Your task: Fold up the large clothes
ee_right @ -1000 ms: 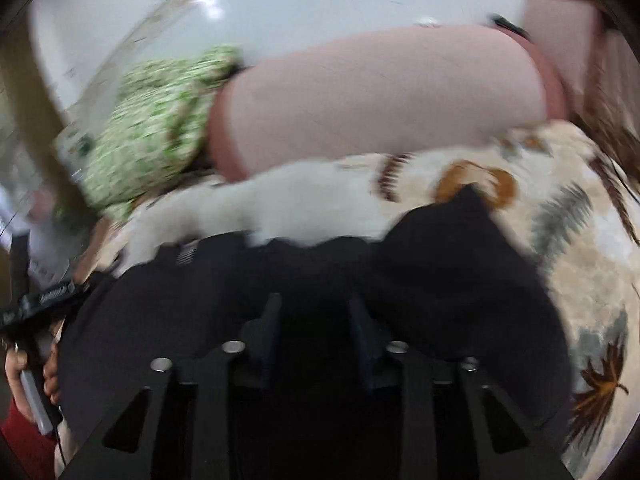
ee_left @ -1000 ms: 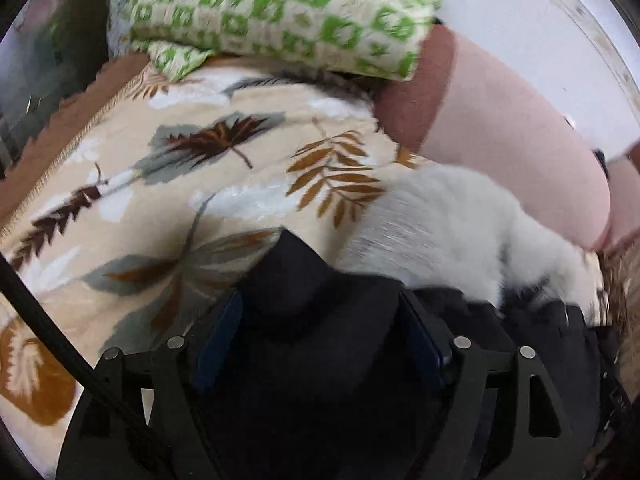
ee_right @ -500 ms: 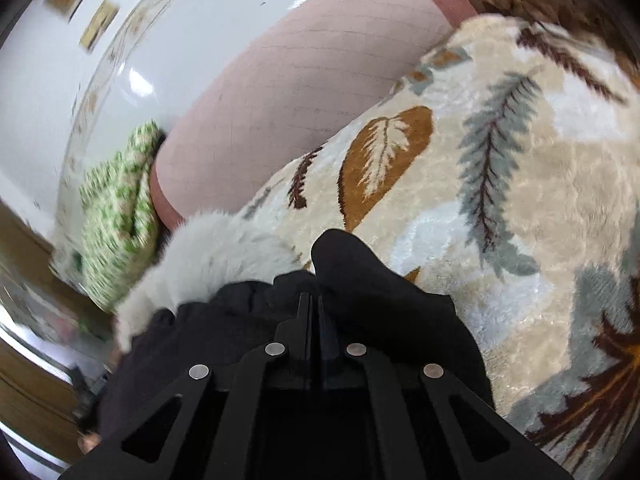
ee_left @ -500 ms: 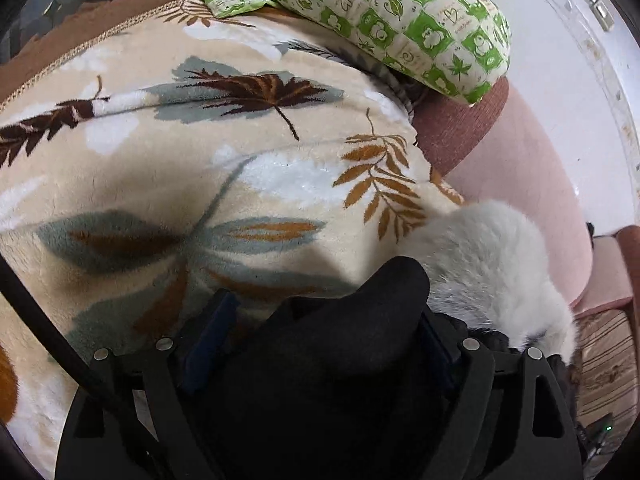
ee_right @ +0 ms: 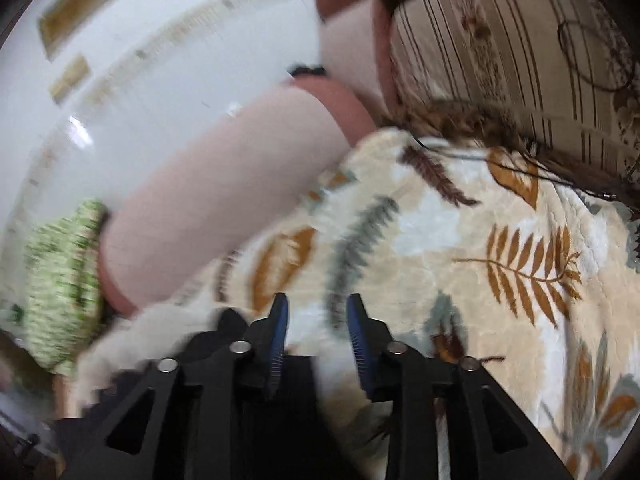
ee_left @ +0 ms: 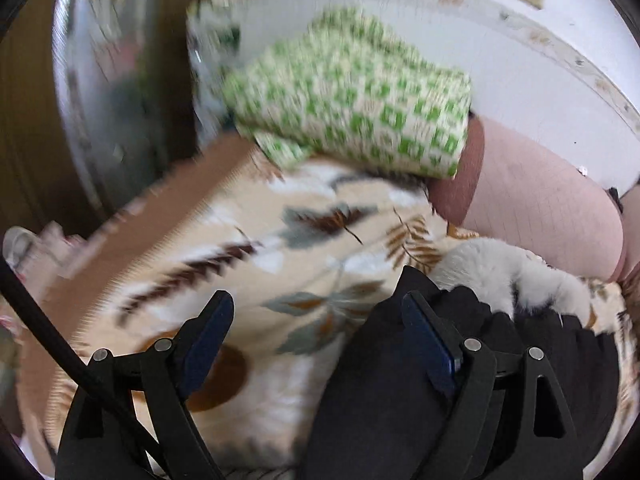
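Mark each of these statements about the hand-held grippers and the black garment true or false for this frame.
1. The left hand-held gripper is open. True.
2. The right hand-held gripper is clamped on the black garment. False: its fingers stand apart with only the leaf-print blanket between them.
3. The garment's white fur trim lies toward the pink cushion. True.
4. The green checked bedding covers the garment. False: it sits further back, apart from it.
5. The garment lies on the blanket. True.
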Motion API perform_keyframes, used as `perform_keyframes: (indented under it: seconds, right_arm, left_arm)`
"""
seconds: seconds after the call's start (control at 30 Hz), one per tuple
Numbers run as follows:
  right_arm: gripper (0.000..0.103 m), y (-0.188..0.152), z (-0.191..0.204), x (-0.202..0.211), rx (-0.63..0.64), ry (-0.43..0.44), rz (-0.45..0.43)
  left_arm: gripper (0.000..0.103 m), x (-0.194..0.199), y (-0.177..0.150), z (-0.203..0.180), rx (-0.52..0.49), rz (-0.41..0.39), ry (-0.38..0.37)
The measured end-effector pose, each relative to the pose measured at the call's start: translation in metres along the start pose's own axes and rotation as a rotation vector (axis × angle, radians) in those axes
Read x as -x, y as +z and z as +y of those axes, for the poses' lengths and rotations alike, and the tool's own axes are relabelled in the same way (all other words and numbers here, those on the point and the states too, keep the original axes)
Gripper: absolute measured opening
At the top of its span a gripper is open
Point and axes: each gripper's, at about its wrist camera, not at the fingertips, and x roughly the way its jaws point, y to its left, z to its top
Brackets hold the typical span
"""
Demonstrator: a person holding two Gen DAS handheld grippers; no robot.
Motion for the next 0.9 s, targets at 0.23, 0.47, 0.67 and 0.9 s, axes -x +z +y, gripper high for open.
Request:
perform_keyframes:
  seconds: [0.23,0.47,0.67,0.9]
  right_arm:
    - [0.066,-0.043,0.059,0.087,0.137,0.163,-0.066]
    - [0.076,-0.125,0.077,0.141,0.372,0.196,-0.037]
    - [0.079,-0.175,0.063,0.153,0.501,0.105,-0.047]
    - [0.080,-0.185,0.056,0.131,0.499,0.031,0.001]
  left_arm:
    - [0.095,0.106,-0.048,0.000,-0.060,-0.235,0.105]
    - [0.098,0.172,-0.103,0.003,-0.021,-0.333,0.031]
    - [0.099,0.166,-0.136,-0.017,-0.122,-0.274,-0.048]
    - [0.099,0.139,-0.156,-0.029,-0.139,-0.146,-0.099]
